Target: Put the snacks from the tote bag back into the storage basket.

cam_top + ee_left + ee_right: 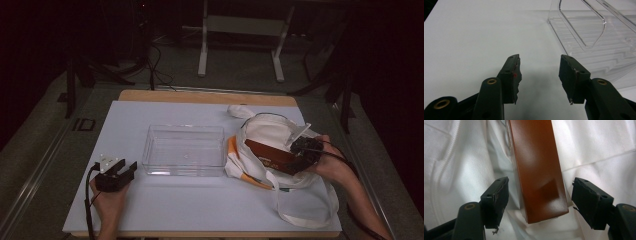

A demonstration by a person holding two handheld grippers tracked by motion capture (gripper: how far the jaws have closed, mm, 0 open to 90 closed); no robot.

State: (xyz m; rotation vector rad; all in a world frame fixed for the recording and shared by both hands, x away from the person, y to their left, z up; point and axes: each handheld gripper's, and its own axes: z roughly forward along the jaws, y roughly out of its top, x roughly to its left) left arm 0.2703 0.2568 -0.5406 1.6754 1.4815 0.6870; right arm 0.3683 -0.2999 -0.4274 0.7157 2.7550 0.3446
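Lower frame, right gripper view: right hand-held gripper point(540, 202), jaws wide, straddling the brown box point(537, 170) without gripping, presumably lined up for a grasp. Box on white tote bag point(270, 131), centre right. Left hand-held gripper point(116, 175) open, empty, beside clear tray point(184, 150).

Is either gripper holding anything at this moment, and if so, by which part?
Nothing is held. The right gripper stands open around the brown box's near end, pads clear of it; the left gripper is open and empty.
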